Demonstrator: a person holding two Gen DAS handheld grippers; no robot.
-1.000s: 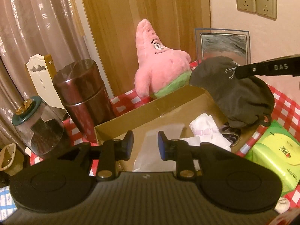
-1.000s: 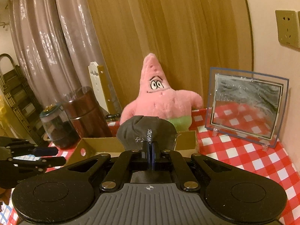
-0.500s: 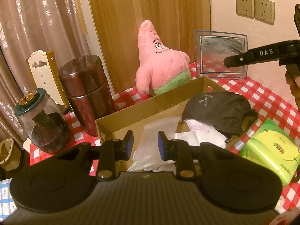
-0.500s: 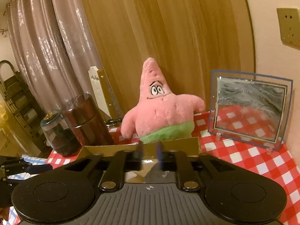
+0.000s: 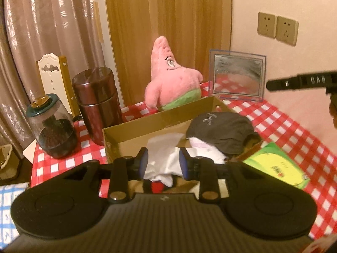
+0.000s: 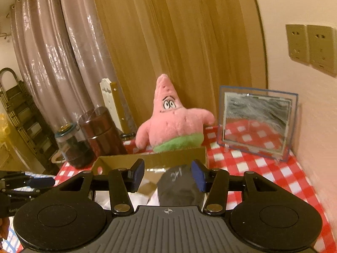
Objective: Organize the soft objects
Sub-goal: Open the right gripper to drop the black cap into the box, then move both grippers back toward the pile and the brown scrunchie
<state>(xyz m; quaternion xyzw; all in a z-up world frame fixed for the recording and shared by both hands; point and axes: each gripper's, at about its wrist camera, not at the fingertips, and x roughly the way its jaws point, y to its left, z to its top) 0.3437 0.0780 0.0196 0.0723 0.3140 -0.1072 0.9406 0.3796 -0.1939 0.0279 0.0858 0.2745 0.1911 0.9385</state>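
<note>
Both wrist views looked across the cardboard box (image 5: 160, 120) (image 6: 151, 160) toward the Patrick plush (image 5: 170, 84) (image 6: 172, 122) behind it, the left from farther left.

Warm, dim yellowish indoor light. Wood-grain panel (image 6: 179, 42) filled middle of back wall. Sheer brownish curtain (image 6: 52, 63) with pale pattern hung in folds to its left. Plain cream wall (image 5: 273, 0) to right carried double beige socket plate (image 5: 277, 30). Tabletop (image 5: 294, 130) covered in red-and-white checked cloth, pushed into corner. Folded stepladder (image 6: 19, 113) leaned at far left by curtain. White scalloped board with wooden edge (image 5: 53, 80) stood upright behind tabletop, against curtain.
</note>
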